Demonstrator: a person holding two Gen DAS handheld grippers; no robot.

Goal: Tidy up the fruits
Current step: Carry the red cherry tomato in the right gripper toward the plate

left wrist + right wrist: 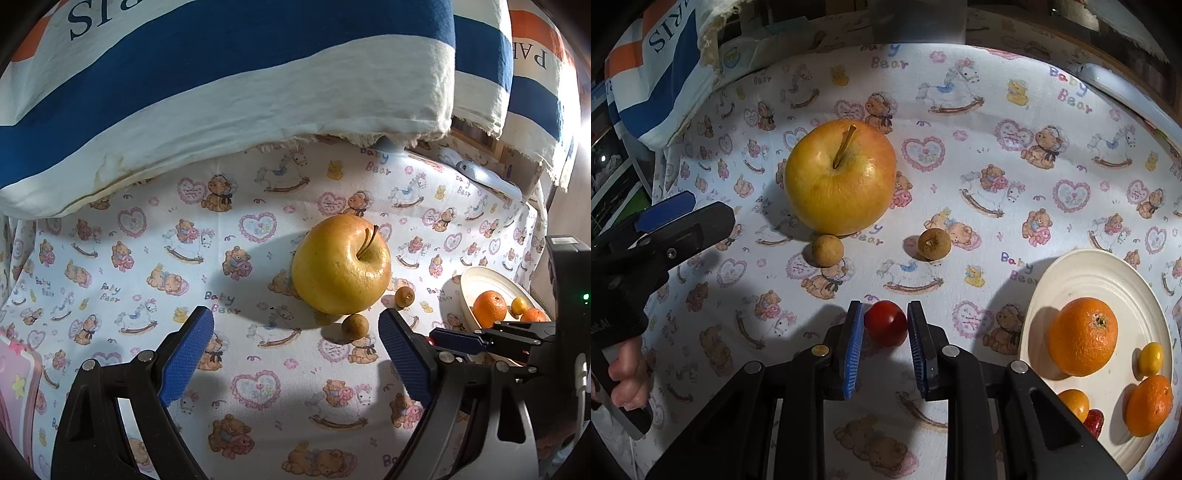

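A big yellow apple (340, 264) (839, 176) sits on the bear-print cloth with two small brown fruits (355, 326) (404, 296) beside it, also in the right wrist view (827, 250) (933, 243). My left gripper (295, 350) is open and empty, just short of the apple. My right gripper (885, 334) is shut on a small red tomato (885, 322) at cloth level. A white plate (1108, 275) (476, 282) at the right holds two oranges (1083, 335) (1148, 405), small yellow fruits (1150, 357) and a red one (1094, 422).
A striped blue, white and orange cloth bag (221, 81) lies along the far side. A pink item (16, 387) sits at the left edge. A pale blue object (487, 175) lies at the far right. The left gripper (665, 221) shows in the right wrist view.
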